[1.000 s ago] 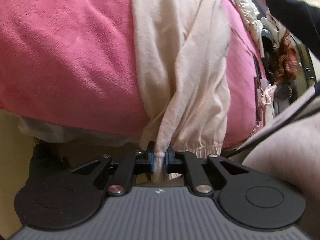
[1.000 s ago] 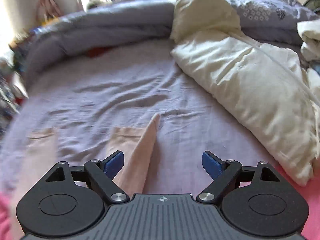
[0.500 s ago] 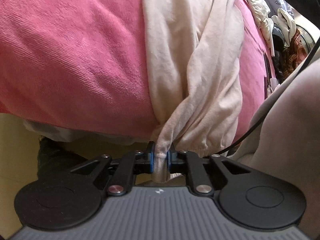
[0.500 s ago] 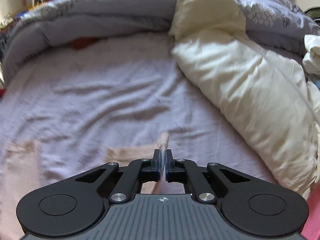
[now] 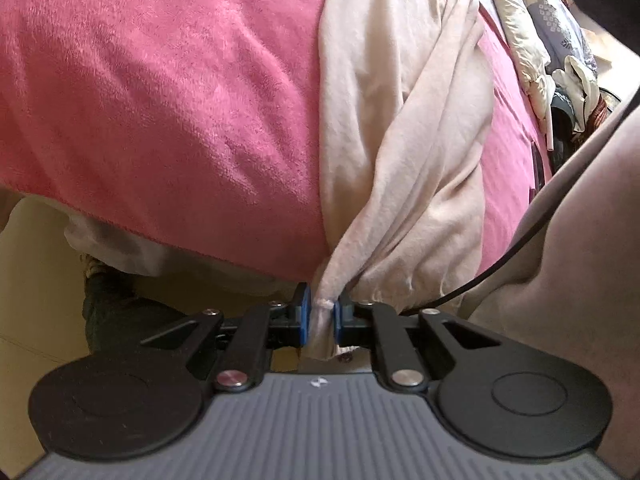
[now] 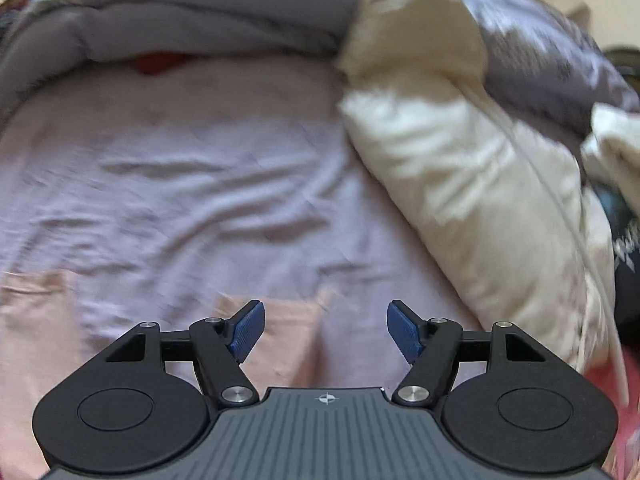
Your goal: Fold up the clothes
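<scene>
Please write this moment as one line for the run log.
left gripper: shut on pale pink cotton garment | right gripper: open, empty, over lilac bedsheet

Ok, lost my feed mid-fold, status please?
Left tool shut on bunched pale peach garment. Right tool open above lilac bedsheet. Nothing in the way.

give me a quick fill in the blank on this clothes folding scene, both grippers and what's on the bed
1. The left gripper is ____ on the bunched end of the beige garment.
2. That garment lies across a fuzzy ____ blanket.
3. The right gripper has its blue fingers ____, with nothing between them.
4. Right of the lilac bed sheet lies a rumpled ____ duvet.

Missing words: shut; pink; open; cream
</scene>
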Available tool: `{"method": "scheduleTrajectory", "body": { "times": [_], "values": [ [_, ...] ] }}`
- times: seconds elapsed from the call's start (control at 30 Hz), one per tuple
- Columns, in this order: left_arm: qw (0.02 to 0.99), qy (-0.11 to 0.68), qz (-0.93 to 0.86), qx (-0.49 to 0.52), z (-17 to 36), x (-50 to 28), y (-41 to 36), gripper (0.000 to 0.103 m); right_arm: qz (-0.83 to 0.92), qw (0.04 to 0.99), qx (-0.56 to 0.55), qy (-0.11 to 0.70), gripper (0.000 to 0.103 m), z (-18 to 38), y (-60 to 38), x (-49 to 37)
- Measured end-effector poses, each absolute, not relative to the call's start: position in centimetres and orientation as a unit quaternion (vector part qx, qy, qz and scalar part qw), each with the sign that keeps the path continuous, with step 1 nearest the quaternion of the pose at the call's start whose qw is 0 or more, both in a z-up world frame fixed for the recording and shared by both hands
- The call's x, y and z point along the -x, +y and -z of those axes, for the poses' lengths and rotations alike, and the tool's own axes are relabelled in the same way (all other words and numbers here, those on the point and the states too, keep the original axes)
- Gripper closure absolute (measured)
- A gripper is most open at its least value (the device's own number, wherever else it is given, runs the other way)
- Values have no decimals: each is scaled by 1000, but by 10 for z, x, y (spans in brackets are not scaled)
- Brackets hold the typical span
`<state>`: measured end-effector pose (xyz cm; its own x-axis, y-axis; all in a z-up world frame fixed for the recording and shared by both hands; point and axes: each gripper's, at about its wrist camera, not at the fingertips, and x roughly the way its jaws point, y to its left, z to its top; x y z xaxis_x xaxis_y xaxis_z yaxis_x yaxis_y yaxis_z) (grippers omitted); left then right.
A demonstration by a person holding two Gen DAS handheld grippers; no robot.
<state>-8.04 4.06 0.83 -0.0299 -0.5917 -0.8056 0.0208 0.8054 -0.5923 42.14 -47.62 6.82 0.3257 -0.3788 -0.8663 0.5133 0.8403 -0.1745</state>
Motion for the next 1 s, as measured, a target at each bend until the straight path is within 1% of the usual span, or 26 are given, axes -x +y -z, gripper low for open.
{"method": "scheduleTrajectory", "body": {
  "times": [0.23, 0.27, 0.3, 0.33, 0.37, 0.5, 0.63, 0.77, 0.93, 1.0],
  "values": [
    [660, 685, 236, 200, -3, 77, 33, 89, 252, 809, -73, 526, 38, -30, -477, -428],
    [659, 686, 235, 198, -3, 76, 33, 89, 248, 808, -74, 530, 43, -26, -475, -430],
    [659, 687, 235, 197, -3, 76, 32, 89, 248, 805, -74, 533, 53, -23, -473, -431],
    [659, 688, 234, 195, -3, 76, 32, 89, 251, 802, -76, 537, 86, -21, -471, -431],
    [659, 688, 232, 194, -3, 76, 31, 89, 257, 798, -81, 539, 98, -21, -470, -430],
    [662, 688, 229, 188, -7, 76, 31, 89, 269, 813, -105, 505, 99, -40, -468, -424],
    [668, 684, 219, 196, -13, 78, 36, 89, 251, 834, -133, 473, 100, -81, -463, -422],
    [675, 677, 206, 209, -18, 81, 44, 89, 229, 848, -124, 462, 100, -112, -439, -435],
    [681, 668, 187, 232, -21, 86, 57, 89, 200, 855, -103, 467, 100, -117, -377, -473],
    [683, 665, 179, 242, -20, 88, 63, 89, 188, 856, -90, 473, 100, -111, -350, -487]
  ]
}}
